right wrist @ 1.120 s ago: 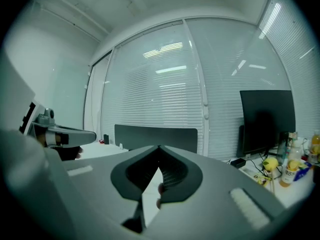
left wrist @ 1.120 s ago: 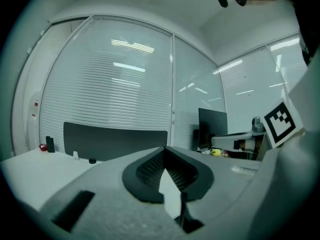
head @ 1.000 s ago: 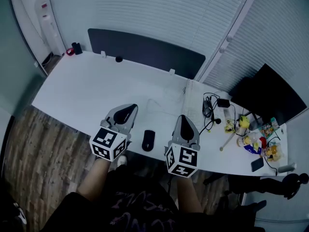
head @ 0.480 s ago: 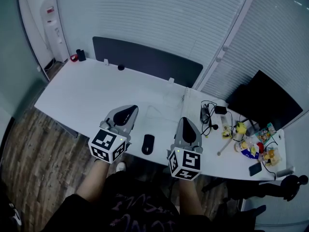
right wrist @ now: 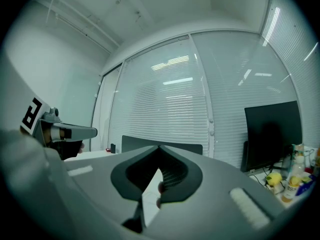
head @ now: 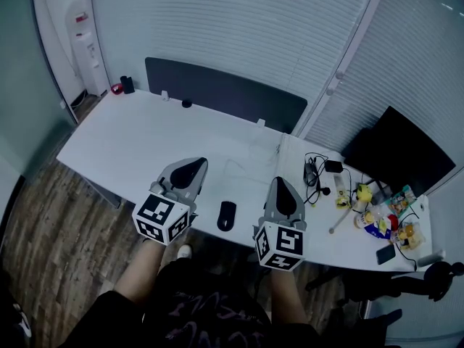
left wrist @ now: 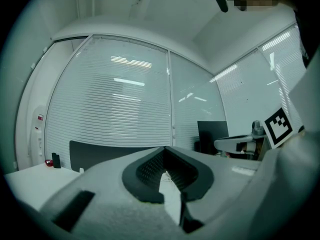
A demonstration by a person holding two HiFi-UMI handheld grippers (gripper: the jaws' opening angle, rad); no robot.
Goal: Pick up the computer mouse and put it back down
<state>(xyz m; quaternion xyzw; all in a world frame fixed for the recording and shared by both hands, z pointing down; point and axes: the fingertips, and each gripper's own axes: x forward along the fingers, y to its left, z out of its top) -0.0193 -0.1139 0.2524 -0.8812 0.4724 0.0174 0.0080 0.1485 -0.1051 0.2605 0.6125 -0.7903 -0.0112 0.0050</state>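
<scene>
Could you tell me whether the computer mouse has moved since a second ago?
No. The computer mouse still lies at the same spot on the desk, by its front edge.

Office, white desk point(head: 145, 136), monitor point(head: 406, 147), blinded glass walls point(head: 239, 27)

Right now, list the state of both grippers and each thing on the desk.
left gripper: shut, empty.
right gripper: shut, empty.
mouse: lying flat on the desk, between the two grippers, untouched.
monitor: screen dark.
cables: loose tangle on the desk.
</scene>
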